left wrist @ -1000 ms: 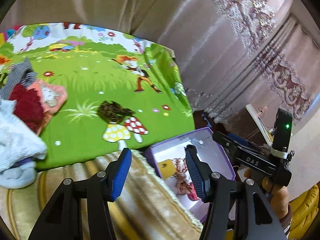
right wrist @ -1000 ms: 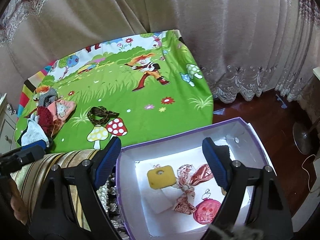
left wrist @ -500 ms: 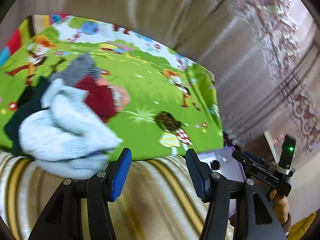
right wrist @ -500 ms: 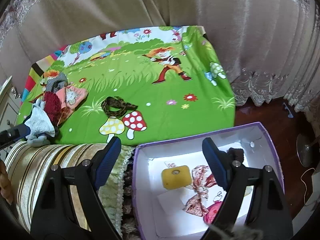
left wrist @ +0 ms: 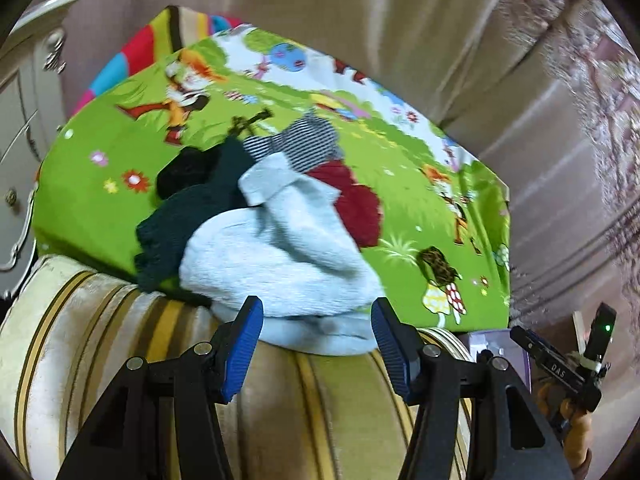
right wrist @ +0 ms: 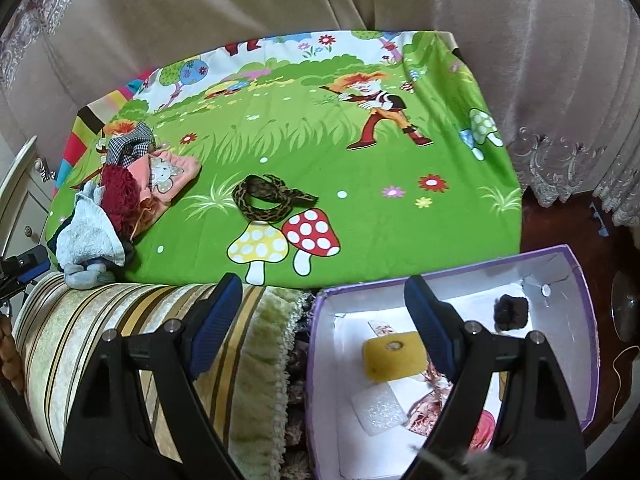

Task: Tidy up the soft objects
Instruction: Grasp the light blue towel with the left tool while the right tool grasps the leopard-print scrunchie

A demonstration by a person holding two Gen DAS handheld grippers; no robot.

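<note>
Trouble is expected at the near edge of the green printed sheet [left wrist: 104, 200]: the left gripper [left wrist: 316, 336] is held released before the pale blue cloth [left wrist: 280, 256], and tangled dark green knitwear [left wrist: 180, 216] may be dragged along. The right gripper [right wrist: 320, 320], released and empty, is poised near the purple box [right wrist: 576, 280].

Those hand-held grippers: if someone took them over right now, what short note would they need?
Left hand-held gripper: open, empty, jaws either side of the light blue fluffy cloth at the pile's front edge.
Right hand-held gripper: open, empty, above the purple box.
Done: yellow sponge and a few small pieces lie in the box.
Left: the cloth pile and the leopard-print band, both on the green cartoon sheet.
</note>
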